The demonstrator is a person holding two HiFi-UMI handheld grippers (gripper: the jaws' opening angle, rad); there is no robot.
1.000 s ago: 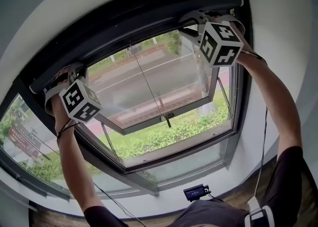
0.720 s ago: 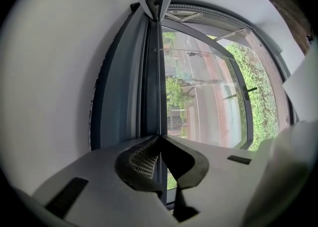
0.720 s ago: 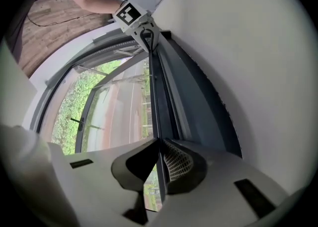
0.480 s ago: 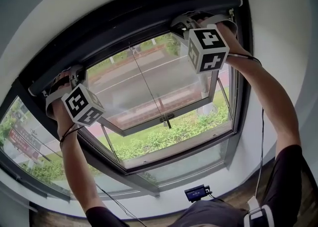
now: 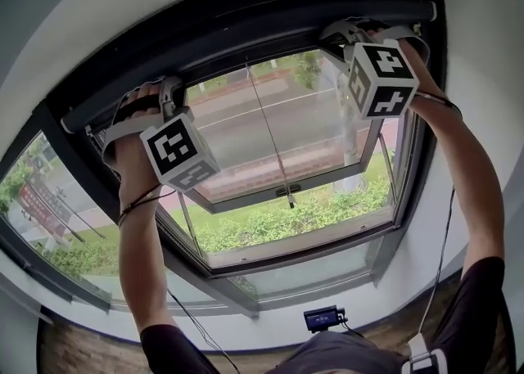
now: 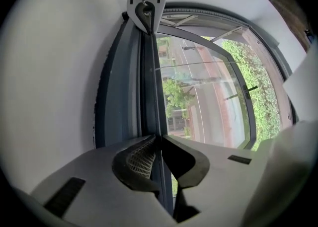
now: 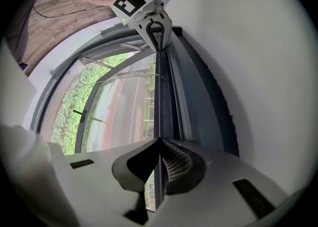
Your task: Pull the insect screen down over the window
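Left claw (image 6: pixel 160 139) is pinching the screen bar (image 6: pixel 150 82), upper left in head view, jaws easing open. Right claw (image 7: pixel 159 141) is clamping the same bar, upper right.

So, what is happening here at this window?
A person reaches up with a gripper in each hand to the insect screen's pull bar at the top of the window. The right gripper is pinched on its thin edge; the left gripper has the same edge between its jaws, which are opening slightly. The bar is not pulled down yet, so the window is uncovered.
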